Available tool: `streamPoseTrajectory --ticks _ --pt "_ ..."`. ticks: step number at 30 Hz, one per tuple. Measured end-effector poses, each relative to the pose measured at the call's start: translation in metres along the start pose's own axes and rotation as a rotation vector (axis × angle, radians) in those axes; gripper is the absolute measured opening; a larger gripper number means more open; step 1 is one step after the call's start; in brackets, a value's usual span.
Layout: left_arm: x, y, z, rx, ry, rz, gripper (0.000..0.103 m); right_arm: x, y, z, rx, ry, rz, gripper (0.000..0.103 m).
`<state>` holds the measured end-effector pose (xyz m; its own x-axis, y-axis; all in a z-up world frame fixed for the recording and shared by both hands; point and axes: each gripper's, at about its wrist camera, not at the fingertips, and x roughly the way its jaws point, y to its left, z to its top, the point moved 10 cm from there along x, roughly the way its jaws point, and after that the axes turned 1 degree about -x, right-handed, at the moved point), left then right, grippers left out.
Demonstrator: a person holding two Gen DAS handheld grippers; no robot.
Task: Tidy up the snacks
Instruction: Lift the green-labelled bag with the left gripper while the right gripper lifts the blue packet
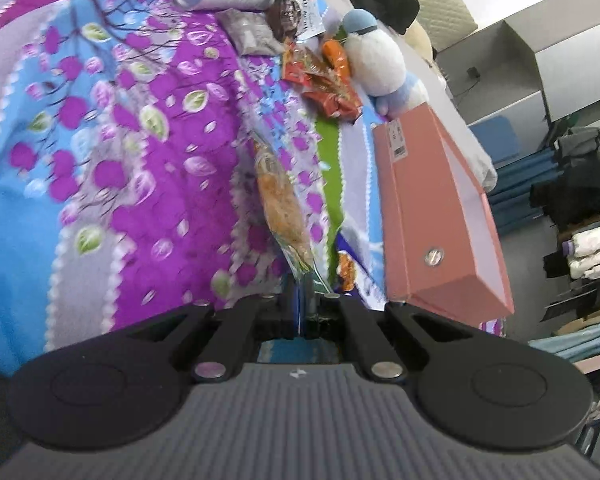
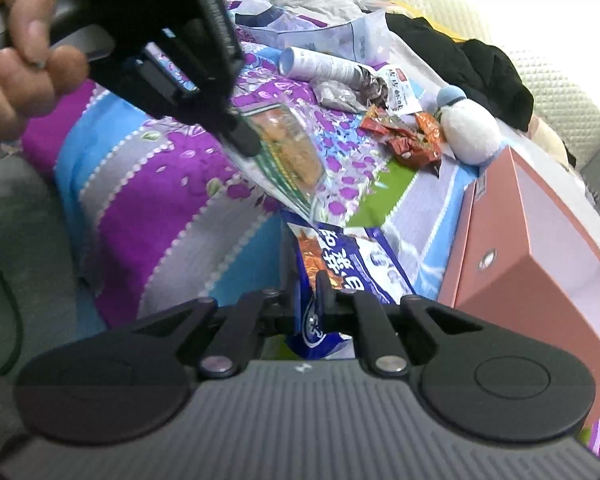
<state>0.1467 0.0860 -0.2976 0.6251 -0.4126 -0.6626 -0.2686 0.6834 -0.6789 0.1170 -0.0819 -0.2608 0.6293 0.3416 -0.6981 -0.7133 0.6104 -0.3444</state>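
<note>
Our left tongs pinch the clear packet, right tongs clamp the blue packet, its bottom hidden; pink box at three o'clock on the bed.

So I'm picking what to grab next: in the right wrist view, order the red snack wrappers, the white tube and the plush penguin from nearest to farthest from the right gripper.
From the right gripper:
1. Red snack wrappers, ahead on the blanket.
2. Plush penguin, just beyond them, to the right, by the pink box.
3. White tube, farthest back.
</note>
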Motion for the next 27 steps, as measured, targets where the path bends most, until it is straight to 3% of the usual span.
streamPoseTrajectory --ticks 6,9,11,14,15,16,17,18,23,27 --pt "-0.011 0.015 -0.014 0.001 0.005 0.062 0.002 -0.01 -0.002 -0.012 0.055 0.016 -0.004 0.013" --pt "-0.014 0.021 -0.015 -0.009 0.007 0.092 0.014 -0.012 0.0 -0.016 0.084 0.029 0.005 0.016" --pt "-0.017 0.026 -0.013 0.006 0.006 0.147 0.05 -0.015 0.0 -0.016 0.104 0.028 -0.004 0.03" --pt "-0.019 0.027 -0.01 0.044 0.005 0.181 0.075 -0.016 -0.004 -0.019 0.143 0.042 -0.013 0.037" --pt "-0.019 0.027 -0.008 0.059 0.004 0.189 0.077 -0.016 -0.005 -0.02 0.159 0.051 -0.009 0.04" --pt "-0.017 0.026 -0.007 0.08 0.005 0.204 0.082 -0.016 -0.007 -0.022 0.175 0.056 -0.008 0.054" --pt "-0.015 0.025 -0.005 0.103 0.008 0.221 0.084 -0.015 -0.009 -0.024 0.194 0.062 -0.009 0.074" --pt "-0.013 0.023 -0.003 0.121 0.008 0.231 0.084 -0.014 -0.011 -0.025 0.216 0.065 -0.012 0.082" --pt "-0.009 0.005 0.006 0.222 -0.013 0.26 0.095 -0.018 -0.024 -0.025 0.379 0.045 0.06 0.086" --pt "0.006 -0.005 0.01 0.338 -0.001 0.308 0.098 -0.014 -0.042 -0.026 0.563 0.016 0.08 0.086"
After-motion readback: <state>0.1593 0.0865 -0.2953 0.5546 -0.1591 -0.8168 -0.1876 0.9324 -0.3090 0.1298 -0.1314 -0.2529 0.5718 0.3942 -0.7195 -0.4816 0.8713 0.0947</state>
